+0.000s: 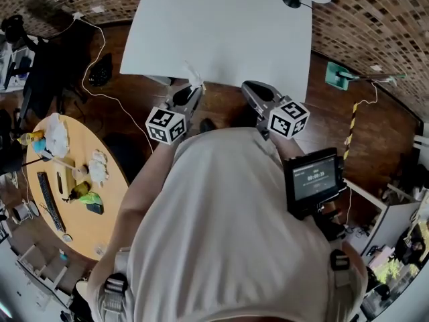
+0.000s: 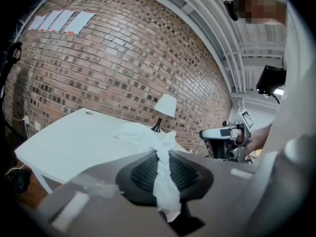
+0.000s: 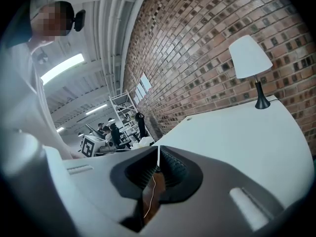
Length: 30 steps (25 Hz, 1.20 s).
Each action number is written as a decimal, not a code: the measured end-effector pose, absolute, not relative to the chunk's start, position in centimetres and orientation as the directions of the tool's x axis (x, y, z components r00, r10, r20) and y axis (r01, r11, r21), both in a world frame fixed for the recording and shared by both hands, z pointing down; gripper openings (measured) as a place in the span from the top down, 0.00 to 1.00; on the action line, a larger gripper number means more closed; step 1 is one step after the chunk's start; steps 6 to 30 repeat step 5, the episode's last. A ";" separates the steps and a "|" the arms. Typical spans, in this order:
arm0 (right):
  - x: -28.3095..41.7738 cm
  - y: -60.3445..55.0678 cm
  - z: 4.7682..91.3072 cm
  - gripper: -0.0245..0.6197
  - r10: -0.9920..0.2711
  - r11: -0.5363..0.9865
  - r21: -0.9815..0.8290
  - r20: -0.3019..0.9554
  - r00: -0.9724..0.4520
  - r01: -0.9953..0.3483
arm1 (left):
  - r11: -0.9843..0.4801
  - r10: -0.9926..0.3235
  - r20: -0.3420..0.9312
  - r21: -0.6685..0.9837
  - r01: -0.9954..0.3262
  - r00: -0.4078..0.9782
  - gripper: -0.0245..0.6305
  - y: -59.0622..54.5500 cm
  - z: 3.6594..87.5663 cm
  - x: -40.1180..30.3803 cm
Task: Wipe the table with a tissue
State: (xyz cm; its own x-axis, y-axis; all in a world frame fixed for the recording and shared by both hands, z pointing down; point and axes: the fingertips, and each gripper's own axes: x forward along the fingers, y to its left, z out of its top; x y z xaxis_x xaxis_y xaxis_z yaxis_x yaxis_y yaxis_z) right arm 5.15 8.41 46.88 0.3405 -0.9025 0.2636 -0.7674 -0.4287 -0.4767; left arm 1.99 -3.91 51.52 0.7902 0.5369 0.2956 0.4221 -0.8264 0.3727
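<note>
A crumpled white tissue (image 2: 161, 169) is pinched between the dark pads of my left gripper (image 2: 160, 154), and its loose end fans out past the tips. In the head view the tissue (image 1: 194, 78) sticks out of the left gripper (image 1: 192, 91) just off the near edge of the white table (image 1: 221, 32). Off to the right, my right gripper (image 1: 249, 87) hovers at that same edge. Its jaws meet at the tips with nothing between them in the right gripper view (image 3: 158, 154). Both grippers are held above the floor, short of the tabletop (image 3: 232, 137).
A white-shaded lamp (image 2: 165, 107) on a black base (image 1: 291, 0) stands at the table's far right corner. A round wooden table (image 1: 100, 227) with small items sits to the left. Cables (image 1: 94, 59) run over the dark floor. A brick wall (image 2: 123, 58) is behind.
</note>
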 end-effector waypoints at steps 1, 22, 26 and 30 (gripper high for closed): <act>5.5 8.2 46.9 0.94 -0.903 -0.427 -0.473 0.259 0.342 -0.770 | -0.827 0.536 0.291 0.368 0.425 0.792 0.87 -4.1 51.4 2.3; 9.1 4.4 46.4 0.94 -0.928 -0.371 -0.444 0.197 0.315 -0.816 | -0.862 0.487 0.270 0.299 0.409 0.830 0.87 -8.3 50.0 5.1; 9.1 4.4 46.4 0.94 -0.928 -0.371 -0.444 0.197 0.315 -0.816 | -0.862 0.487 0.270 0.299 0.409 0.830 0.87 -8.3 50.0 5.1; 9.1 4.4 46.4 0.94 -0.928 -0.371 -0.444 0.197 0.315 -0.816 | -0.862 0.487 0.270 0.299 0.409 0.830 0.87 -8.3 50.0 5.1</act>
